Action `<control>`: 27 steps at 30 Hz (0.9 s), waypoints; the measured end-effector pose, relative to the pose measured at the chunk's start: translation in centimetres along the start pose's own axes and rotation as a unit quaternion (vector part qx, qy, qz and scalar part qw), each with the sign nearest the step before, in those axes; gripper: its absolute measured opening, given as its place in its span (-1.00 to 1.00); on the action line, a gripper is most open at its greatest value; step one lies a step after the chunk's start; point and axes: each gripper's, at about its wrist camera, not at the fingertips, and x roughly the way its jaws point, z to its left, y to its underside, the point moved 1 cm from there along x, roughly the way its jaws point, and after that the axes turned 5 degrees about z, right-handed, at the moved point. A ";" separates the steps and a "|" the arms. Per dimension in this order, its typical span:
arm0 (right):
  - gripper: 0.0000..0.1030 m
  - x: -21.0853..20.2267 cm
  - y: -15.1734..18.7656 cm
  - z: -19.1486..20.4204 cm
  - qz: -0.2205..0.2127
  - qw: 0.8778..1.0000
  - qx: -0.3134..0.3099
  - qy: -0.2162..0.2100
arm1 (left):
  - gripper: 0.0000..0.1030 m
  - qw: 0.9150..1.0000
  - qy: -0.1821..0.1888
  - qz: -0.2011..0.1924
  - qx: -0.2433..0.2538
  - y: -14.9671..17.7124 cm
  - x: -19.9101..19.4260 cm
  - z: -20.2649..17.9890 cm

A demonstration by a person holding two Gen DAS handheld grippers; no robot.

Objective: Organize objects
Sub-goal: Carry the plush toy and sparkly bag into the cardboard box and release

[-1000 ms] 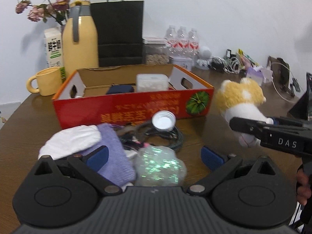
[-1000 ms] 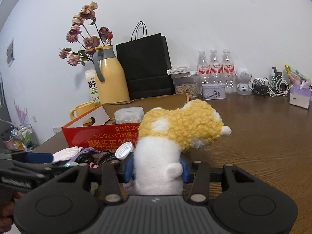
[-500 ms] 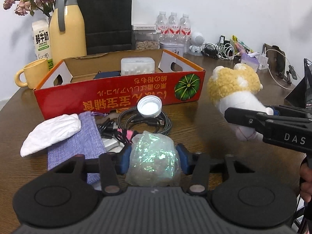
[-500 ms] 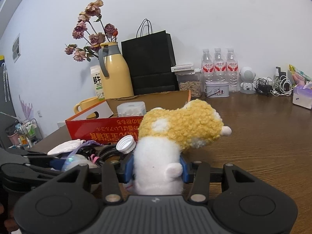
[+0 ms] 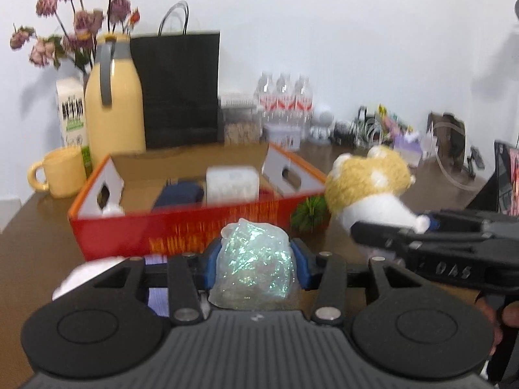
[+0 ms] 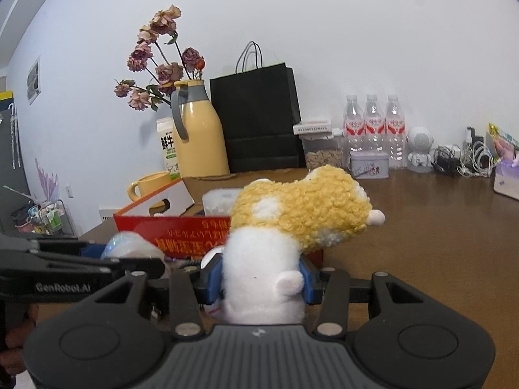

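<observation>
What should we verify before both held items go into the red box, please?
1. Left gripper pads clamp the iridescent bag: ok.
2. Right gripper clamps the plush toy: ok.
3. Bag clear of the table: cannot tell.
4. Red box top open: ok.
5. Free floor beside the white container and dark item: ok, at the left.
6. Grippers apart: ok.

Left claw [image 5: 256, 259]: black ribbed housing, blue pads [image 5: 300, 267], silver screws. Right claw [image 6: 261, 275] alike; side lettering apparently reads "GenRobot.AI".
</observation>
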 end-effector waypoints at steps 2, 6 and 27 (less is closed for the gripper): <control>-0.13 0.5 -0.9 0.3 -0.005 1.000 -0.006 -0.001 | -0.11 1.000 0.002 -0.017 0.001 -1.1 -0.1 0.4; -0.13 2.0 -3.3 0.5 -0.012 1.000 -0.012 -0.004 | -0.11 0.999 -0.003 -0.050 0.001 -3.6 0.1 1.5; -0.13 20.5 -11.5 -2.9 0.092 0.995 0.025 -0.023 | -0.09 0.996 -0.052 -0.039 -0.065 -10.9 11.5 12.6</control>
